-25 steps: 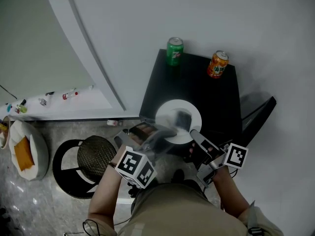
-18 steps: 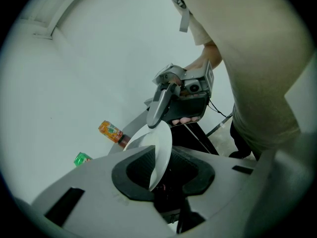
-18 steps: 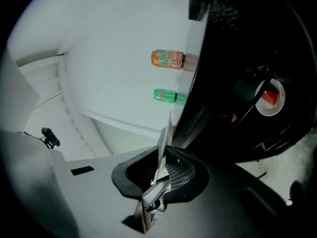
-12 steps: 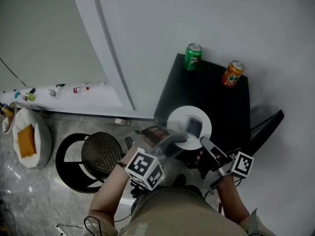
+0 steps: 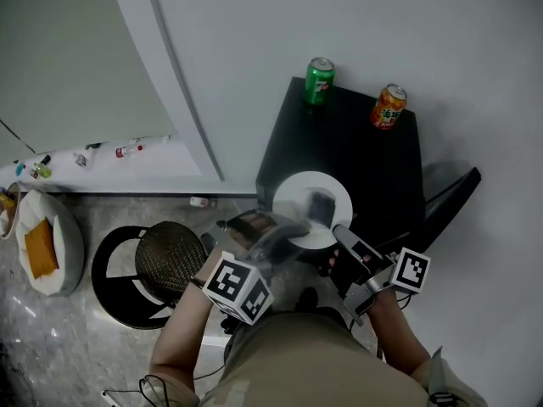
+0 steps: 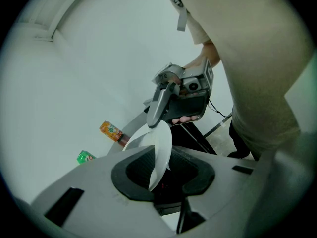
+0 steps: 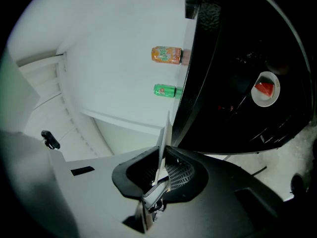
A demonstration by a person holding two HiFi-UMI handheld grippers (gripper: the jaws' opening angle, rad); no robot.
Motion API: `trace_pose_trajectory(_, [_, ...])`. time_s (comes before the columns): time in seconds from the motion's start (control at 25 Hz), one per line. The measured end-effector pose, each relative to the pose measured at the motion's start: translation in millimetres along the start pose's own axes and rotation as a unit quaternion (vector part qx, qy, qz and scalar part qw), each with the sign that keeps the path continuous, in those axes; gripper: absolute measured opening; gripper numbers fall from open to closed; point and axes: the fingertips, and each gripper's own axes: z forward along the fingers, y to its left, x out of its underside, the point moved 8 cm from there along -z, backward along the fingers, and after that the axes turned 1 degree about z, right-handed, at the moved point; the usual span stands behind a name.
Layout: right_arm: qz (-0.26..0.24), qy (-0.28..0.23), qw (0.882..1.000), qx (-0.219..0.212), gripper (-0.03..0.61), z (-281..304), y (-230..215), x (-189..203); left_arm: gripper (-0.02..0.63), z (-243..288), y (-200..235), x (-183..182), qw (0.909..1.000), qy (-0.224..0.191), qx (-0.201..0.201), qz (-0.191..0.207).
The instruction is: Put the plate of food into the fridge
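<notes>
Between the left claw [image 5: 287, 230] and the right claw [image 5: 338, 232], the plate [image 5: 312, 209] is clamped by both — the right one having just been closed on it — so a lift off the table [image 5: 365, 159] is judged next.

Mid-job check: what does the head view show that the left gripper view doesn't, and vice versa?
Head view only: the food on the plate, the stool on the floor. Left gripper view only: the plate's rim edge-on, clamped in the left hand-held gripper. Both: plate, green can, orange can, and the right hand-held gripper, whose jaws have just been closing on the plate's opposite rim.
</notes>
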Motion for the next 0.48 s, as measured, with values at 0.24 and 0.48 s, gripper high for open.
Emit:
trace_pose_trajectory(0.24, [0.000, -0.008, 1.000, 0.001, 0.046, -2.4, -2.7, 3.3, 0.086, 1.7, -4.1, 1.6, 1.0000, -0.005, 0.002, 0.005])
trace_pose_trajectory(0.48, [0.004, -0.019, 1.000, 0.005, 0.046, -8.8, -7.6, 11.4, 0.086, 1.7, -12.5, 2.0, 0.9999, -0.010, 0.007, 0.008])
